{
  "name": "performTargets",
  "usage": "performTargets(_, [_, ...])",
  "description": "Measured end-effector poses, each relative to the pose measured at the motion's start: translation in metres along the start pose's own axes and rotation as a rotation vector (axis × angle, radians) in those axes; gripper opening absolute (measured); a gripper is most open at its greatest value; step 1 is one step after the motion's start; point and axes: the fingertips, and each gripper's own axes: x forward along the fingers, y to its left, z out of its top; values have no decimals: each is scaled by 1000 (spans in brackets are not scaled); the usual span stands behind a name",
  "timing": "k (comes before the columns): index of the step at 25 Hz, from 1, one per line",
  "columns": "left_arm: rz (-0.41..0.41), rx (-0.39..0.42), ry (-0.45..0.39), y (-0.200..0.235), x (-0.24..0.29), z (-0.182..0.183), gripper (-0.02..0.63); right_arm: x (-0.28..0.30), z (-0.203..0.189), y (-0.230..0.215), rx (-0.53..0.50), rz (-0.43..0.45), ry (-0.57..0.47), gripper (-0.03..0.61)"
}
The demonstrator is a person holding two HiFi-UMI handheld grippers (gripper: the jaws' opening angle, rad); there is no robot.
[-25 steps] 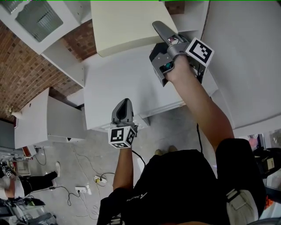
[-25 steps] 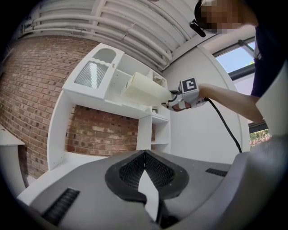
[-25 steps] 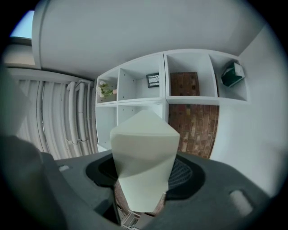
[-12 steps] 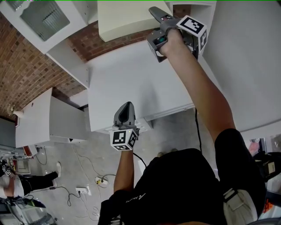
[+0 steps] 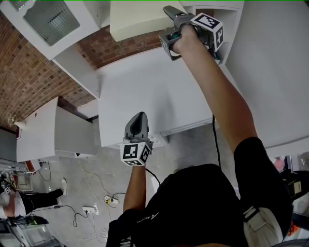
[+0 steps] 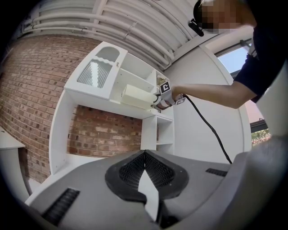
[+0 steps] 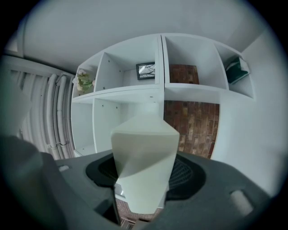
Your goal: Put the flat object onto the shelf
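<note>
moved: right gripper (image 5: 170, 10) has carried the board (image 5: 137, 19) farther toward the shelf (image 5: 75, 67) | right fingers clamped on board; left gripper (image 5: 137, 120) fingers together, empty | board aloft, not yet on shelf; placing and release remain

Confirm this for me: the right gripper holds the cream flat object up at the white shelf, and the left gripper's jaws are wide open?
Not quite. The left gripper is shut with nothing between its jaws, as the left gripper view shows. The right gripper does hold the cream flat object up at the white shelf.
</note>
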Motion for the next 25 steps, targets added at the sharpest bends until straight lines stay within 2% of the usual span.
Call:
performTargets(6, [7, -4, 8, 6, 1, -5, -2, 17, 10, 0, 23, -4, -24, 276])
performTargets(15, [29, -17, 29, 14, -1, -15, -2, 36, 20, 25, -32, 111, -27, 310])
performTargets(25, [48, -17, 32, 20, -2, -16, -2, 54, 15, 17, -38, 138, -54, 311])
